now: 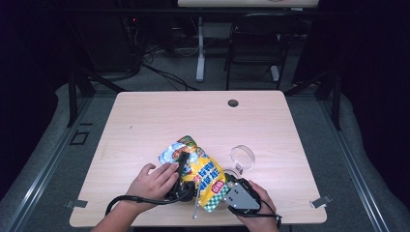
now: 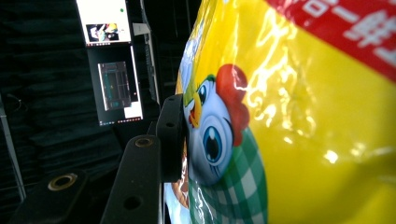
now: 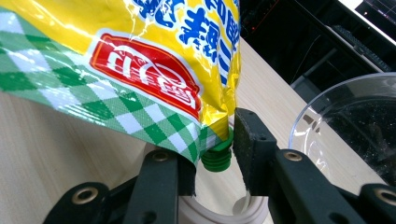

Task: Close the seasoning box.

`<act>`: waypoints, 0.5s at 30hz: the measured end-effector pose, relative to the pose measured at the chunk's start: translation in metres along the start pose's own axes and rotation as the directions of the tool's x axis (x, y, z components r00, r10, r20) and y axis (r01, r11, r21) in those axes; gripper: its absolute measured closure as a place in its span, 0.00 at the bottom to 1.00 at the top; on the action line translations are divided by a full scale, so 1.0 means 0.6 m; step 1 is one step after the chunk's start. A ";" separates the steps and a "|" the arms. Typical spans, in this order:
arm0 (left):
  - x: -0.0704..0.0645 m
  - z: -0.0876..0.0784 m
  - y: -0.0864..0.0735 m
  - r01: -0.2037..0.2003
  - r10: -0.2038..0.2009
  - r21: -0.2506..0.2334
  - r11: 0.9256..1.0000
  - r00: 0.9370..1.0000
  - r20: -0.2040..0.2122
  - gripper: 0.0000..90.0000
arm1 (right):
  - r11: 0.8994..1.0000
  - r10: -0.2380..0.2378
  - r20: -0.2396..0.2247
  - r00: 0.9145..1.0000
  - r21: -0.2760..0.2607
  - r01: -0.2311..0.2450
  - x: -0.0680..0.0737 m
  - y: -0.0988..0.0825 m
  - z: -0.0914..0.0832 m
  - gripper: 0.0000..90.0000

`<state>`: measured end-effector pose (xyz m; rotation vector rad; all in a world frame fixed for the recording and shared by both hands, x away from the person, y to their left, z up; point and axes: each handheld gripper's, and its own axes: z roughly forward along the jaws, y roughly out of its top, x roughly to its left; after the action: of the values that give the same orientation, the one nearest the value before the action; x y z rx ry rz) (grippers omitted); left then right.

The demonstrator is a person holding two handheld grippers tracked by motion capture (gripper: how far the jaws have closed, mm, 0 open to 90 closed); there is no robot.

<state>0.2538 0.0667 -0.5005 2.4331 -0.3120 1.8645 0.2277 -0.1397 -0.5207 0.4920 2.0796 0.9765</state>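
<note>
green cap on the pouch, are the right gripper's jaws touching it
Cannot tell. In the right gripper view the green cap of the yellow pouch sits between the right gripper jaws, close to the right-hand one, but neither a clear gap nor plain contact shows.

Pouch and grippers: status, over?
Left gripper clamped on yellow pouch. Right gripper jaws astride its green cap, grip unclear. Clear bowl stands beside; nothing in the way.

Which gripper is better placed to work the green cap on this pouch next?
Probably the right gripper: its jaws sit on either side of the green cap at the corner of the yellow pouch. The left gripper presses against the pouch body, steadying it, away from the cap.
</note>
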 end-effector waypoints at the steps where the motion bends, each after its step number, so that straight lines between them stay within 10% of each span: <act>1: 0.000 0.000 0.000 0.001 -0.001 0.001 1.000 1.000 0.002 0.71 | 1.000 0.000 -0.001 1.000 0.001 0.000 0.000 0.000 0.000 0.78; 15: 0.002 0.001 0.006 -0.008 0.008 0.001 1.000 1.000 0.016 0.71 | 0.999 0.011 0.016 1.000 0.035 -0.011 -0.004 -0.003 -0.005 0.78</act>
<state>0.2537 0.0629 -0.4997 2.4524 -0.3213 1.8498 0.2270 -0.1435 -0.5196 0.5282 2.0852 0.9409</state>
